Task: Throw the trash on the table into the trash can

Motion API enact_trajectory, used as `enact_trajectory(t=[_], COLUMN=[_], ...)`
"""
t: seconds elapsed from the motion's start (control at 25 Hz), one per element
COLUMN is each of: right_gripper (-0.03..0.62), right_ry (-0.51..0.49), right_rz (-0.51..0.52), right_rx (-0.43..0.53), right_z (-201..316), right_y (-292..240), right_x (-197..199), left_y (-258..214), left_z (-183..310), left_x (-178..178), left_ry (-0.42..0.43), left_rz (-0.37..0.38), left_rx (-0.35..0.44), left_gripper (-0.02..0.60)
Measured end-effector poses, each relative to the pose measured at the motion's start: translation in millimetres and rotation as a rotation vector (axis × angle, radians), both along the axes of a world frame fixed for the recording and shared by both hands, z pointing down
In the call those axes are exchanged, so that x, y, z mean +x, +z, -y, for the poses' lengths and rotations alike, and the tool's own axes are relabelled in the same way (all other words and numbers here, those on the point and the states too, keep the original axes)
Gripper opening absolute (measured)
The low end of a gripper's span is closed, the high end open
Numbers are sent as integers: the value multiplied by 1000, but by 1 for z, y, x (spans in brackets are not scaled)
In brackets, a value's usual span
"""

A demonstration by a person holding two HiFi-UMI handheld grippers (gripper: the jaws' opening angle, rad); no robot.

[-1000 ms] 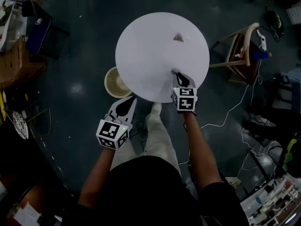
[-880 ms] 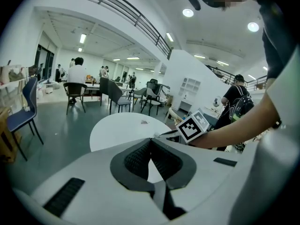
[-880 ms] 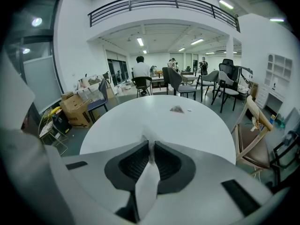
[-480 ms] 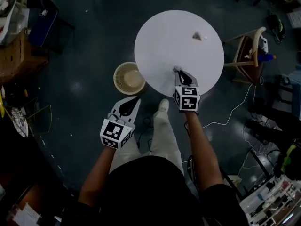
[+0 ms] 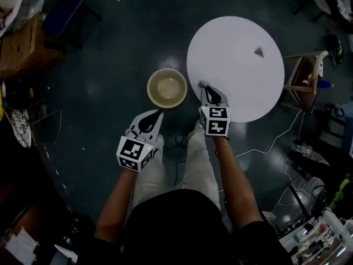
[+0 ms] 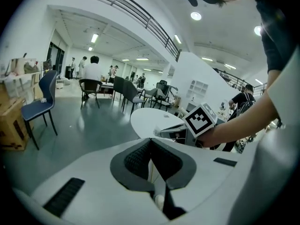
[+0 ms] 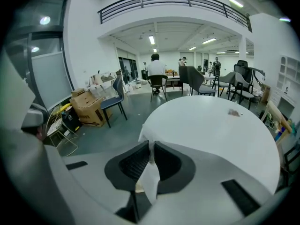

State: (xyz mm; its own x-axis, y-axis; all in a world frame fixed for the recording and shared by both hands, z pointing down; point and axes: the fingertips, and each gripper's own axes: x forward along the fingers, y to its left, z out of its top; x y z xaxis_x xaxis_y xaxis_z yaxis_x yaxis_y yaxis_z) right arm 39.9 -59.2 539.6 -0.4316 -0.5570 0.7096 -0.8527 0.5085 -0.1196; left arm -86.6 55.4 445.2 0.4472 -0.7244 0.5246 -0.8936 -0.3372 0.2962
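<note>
Floor of dark polish seen from above, with the round white table (image 5: 237, 65) at right and the beige trash can (image 5: 167, 87) just beside its left edge. My right gripper (image 5: 204, 87) has its jaws pinched nearly together on a white scrap (image 7: 150, 172), probably tissue, at the table's near rim. My left gripper (image 5: 154, 116) has its jaws together, with nothing between them. A second piece of trash (image 5: 259, 51) lies on the table's far side. Good practice: hold the pinch firm, carry the scrap over the can's mouth, and release only when centred.
</note>
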Motion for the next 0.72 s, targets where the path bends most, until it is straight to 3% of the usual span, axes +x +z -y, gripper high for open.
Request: enact_trajectory(t=[0.24,0.72], right_gripper=[49,49], right_ry=[-70,-126], right_rz=[11,6], right_rx=[-18,-91], right_z=[-14,-44], right_y=[9,98], right_x=[-65,-139], left_y=[12,117], left_z=[-9,-11], left_x=[-35,-74], left_ry=[-68,-68], left_rz=[-97,-120], left_rx=[-10,-66], left_gripper=[14,14])
